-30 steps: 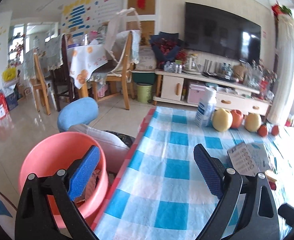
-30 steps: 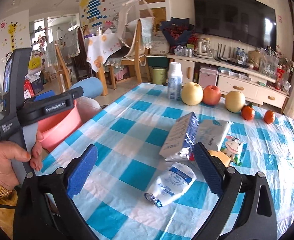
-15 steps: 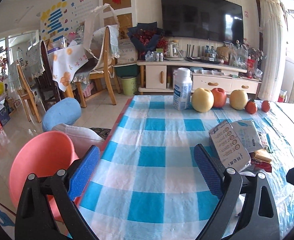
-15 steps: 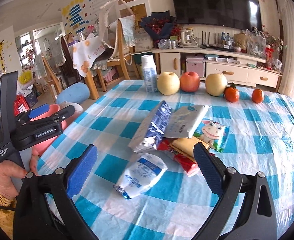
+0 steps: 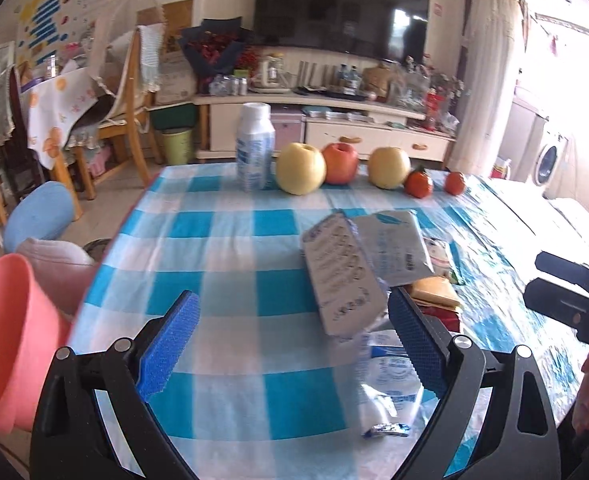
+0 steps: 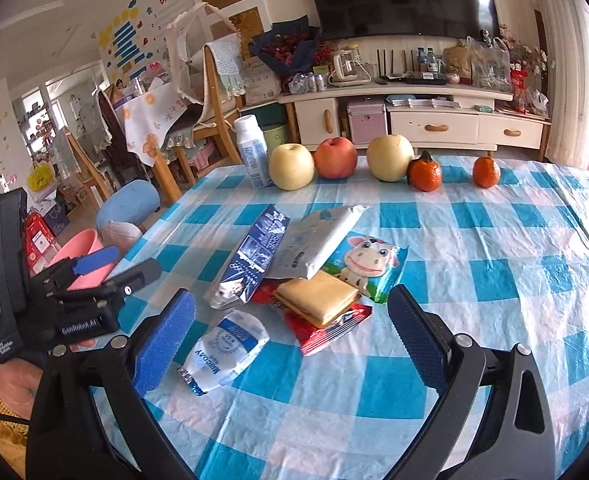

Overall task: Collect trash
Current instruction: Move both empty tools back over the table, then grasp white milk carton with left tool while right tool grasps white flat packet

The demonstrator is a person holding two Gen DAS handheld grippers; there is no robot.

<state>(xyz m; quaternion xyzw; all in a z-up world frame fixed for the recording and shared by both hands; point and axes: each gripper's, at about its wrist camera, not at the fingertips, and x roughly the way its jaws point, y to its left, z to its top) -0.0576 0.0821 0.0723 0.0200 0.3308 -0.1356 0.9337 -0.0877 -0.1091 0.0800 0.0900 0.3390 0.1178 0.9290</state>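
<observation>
A heap of wrappers lies mid-table on the blue checked cloth [image 6: 494, 272]: a dark blue foil bag [image 6: 250, 258], a white packet [image 6: 318, 240], a cow-print packet [image 6: 370, 260], a yellow wafer [image 6: 316, 294] on a red wrapper [image 6: 326, 328], and a white-blue pouch [image 6: 224, 350] nearest me. My right gripper [image 6: 290, 338] is open and empty just in front of the heap. My left gripper [image 5: 294, 344] is open and empty over the table's left part, with the foil bag [image 5: 342, 276] and the pouch [image 5: 382, 376] by its right finger. A pink bin [image 5: 10, 336] stands off the left edge.
A white bottle [image 6: 252, 152], three apples [image 6: 334, 158] and two tangerines [image 6: 426, 172] line the table's far edge. A blue cushion [image 5: 38, 216] and a padded stool sit by the bin. Chairs, a TV cabinet and a green bin stand behind.
My left gripper has swung right from over the pink bin to over the table. My right gripper has moved forward and right, closer to the wrapper heap. Both stayed open.
</observation>
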